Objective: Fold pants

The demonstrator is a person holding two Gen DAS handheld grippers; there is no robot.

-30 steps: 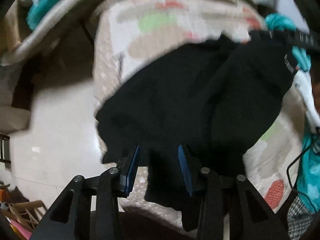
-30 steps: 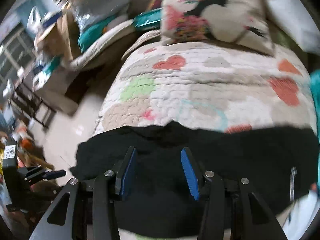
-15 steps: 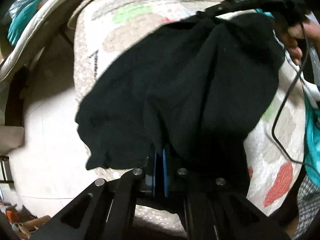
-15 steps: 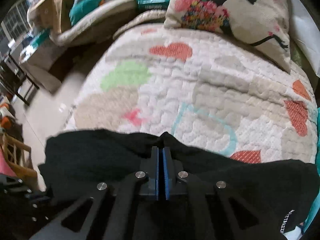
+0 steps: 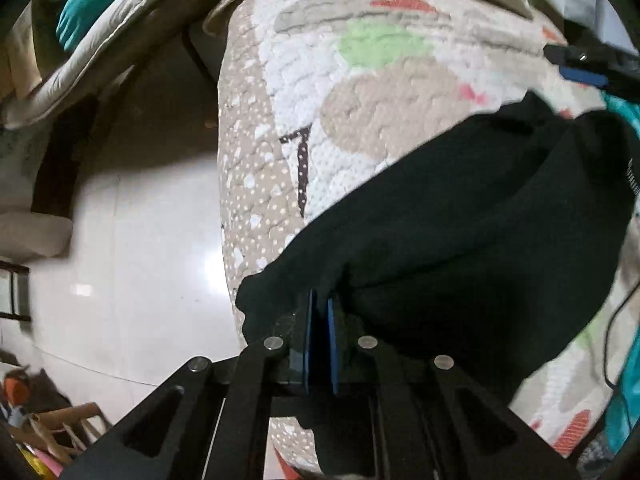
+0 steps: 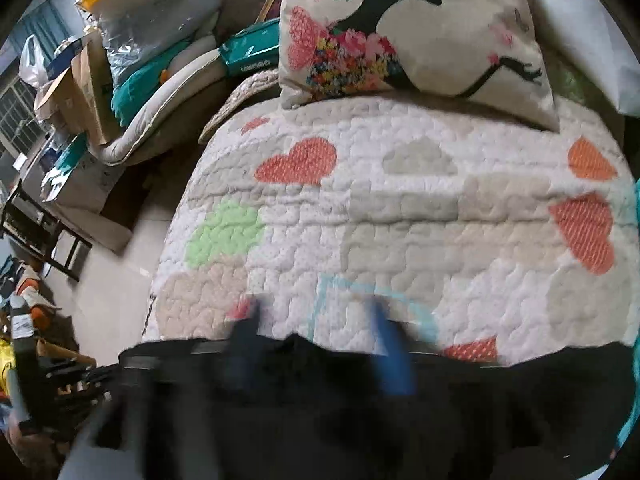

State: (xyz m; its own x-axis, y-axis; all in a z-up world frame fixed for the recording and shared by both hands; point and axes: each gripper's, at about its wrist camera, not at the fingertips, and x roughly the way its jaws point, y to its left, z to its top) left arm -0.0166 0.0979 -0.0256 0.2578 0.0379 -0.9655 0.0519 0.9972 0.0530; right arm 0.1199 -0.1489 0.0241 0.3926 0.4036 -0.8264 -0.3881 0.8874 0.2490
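- Setting: a bed covered by a quilt (image 6: 400,216) printed with hearts, a pale tiled floor (image 5: 132,248) along its side, and boxes and bedding stacked beyond.
- One patterned pillow (image 6: 408,32) stands at the far end of the quilt.
- One pair of black pants (image 5: 460,232) lies bunched across the near part of the quilt, reaching to the bed's edge.
- Left hand-held gripper (image 5: 320,308): the two blue pads are drawn nearly together, clamping a fold of the pants at the garment's near edge.
- Right hand-held gripper (image 6: 316,340): motion-blurred; the two fingers stand widely spread over the far edge of the pants, holding nothing.
- Count: two hand-held grippers, one garment, one pillow.
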